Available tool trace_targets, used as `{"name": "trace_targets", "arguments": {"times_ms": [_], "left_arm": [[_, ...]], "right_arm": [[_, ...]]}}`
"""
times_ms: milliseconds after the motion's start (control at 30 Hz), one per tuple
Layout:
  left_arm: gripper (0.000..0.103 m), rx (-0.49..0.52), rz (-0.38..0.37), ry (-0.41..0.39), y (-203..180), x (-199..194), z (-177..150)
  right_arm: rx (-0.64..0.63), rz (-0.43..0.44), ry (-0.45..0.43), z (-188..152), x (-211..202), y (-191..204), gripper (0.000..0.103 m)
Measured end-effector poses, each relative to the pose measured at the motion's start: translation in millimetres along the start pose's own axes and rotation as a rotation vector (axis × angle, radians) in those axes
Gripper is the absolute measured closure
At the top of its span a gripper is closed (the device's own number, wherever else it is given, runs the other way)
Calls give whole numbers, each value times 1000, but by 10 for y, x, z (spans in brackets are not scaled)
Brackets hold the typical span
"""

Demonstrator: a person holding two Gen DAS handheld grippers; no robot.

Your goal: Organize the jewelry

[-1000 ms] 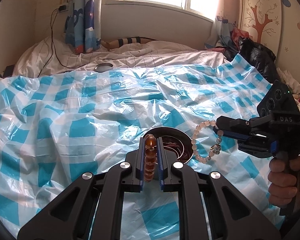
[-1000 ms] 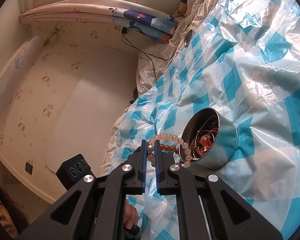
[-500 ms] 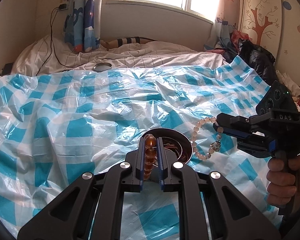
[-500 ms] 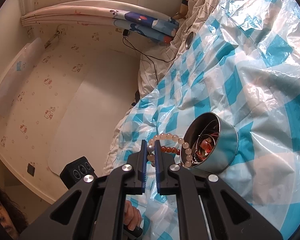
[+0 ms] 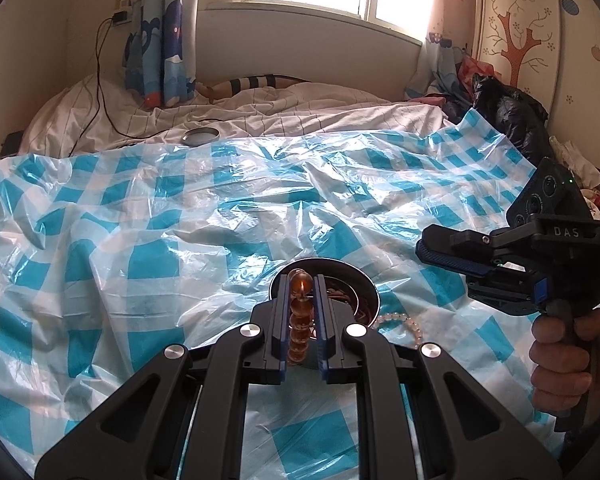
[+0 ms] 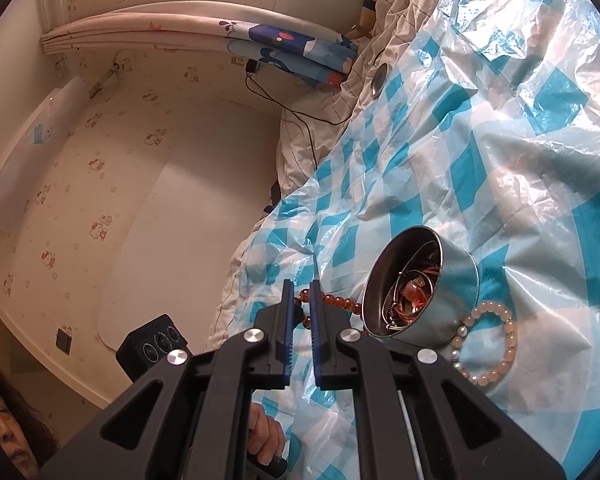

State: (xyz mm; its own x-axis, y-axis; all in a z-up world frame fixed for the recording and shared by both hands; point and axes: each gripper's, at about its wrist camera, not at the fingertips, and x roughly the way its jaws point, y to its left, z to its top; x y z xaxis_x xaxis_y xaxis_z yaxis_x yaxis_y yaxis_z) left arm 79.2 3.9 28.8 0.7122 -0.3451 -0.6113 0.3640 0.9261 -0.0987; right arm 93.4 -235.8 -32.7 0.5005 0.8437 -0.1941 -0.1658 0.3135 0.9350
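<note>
My left gripper (image 5: 302, 282) is shut on an amber bead bracelet (image 5: 299, 320), held just in front of the round metal tin (image 5: 356, 276). The tin (image 6: 456, 292) holds tangled jewelry and stands on the blue-checked plastic sheet (image 5: 140, 260). A pale pink bead bracelet (image 6: 510, 336) lies flat on the sheet against the tin's right side, also seen in the left wrist view (image 5: 414, 328). My right gripper (image 6: 301, 286) is shut with nothing in it, hovering right of the tin (image 5: 425, 246). The amber bracelet (image 6: 340, 302) shows behind its fingers.
The tin's lid (image 5: 201, 136) lies on the white bedding beyond the sheet. A black charger cable (image 5: 96, 92) runs down the far left wall. A black bag (image 5: 516, 116) and clothes pile up at the right. A person sits at the bed's near side.
The pale bracelet has left my right gripper and now lies on the sheet beside the tin. Both hands have stayed in place; the left still holds the amber bracelet.
</note>
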Motion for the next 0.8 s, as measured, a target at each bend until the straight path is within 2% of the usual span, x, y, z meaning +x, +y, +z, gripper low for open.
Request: {"name": "trace_targets", "arguments": {"times_ms": [67,100,133,200,233,267,333,400,467,500,533,567,633,733,800], "left_arm": [[93,-14,-12,1,15,-3,0],[93,-24,-18,3,24,12,-4],[93,-34,-20,5,37,17,-7],[93,-41,-15,3,46,18,-12],[93,-45,-16,1,61,19,-11],[93,-49,-19,1,65,16,-12],[93,-52,-23,1,87,16,-5],[93,-47,-23,4,75,18,-9],[93,-43,-23,4,75,11,-5],[93,-43,-25,5,77,10,-1],[93,-43,-27,5,75,10,-2],[93,-45,-27,4,74,7,-3],[93,-43,-25,5,67,15,-7],[93,-41,-24,5,71,11,-4],[93,-43,-24,5,74,13,-3]], "right_arm": [[-13,-67,24,7,2,3,94],[-22,-130,39,5,2,4,84],[-47,-224,54,-2,-1,15,59],[-140,-412,90,-37,31,56,43],[-197,-500,109,-65,70,79,43],[-288,-634,137,-124,146,108,43],[-401,-777,188,-244,298,88,41],[-470,-854,224,-351,440,32,41],[-540,-946,251,-450,544,-3,57],[-545,-952,249,-454,533,-4,71],[-535,-944,247,-436,497,-9,91],[-508,-912,239,-404,441,1,94],[-467,-856,213,-341,336,12,95],[-357,-713,164,-233,179,35,95],[-277,-564,106,-145,44,73,95]]}}
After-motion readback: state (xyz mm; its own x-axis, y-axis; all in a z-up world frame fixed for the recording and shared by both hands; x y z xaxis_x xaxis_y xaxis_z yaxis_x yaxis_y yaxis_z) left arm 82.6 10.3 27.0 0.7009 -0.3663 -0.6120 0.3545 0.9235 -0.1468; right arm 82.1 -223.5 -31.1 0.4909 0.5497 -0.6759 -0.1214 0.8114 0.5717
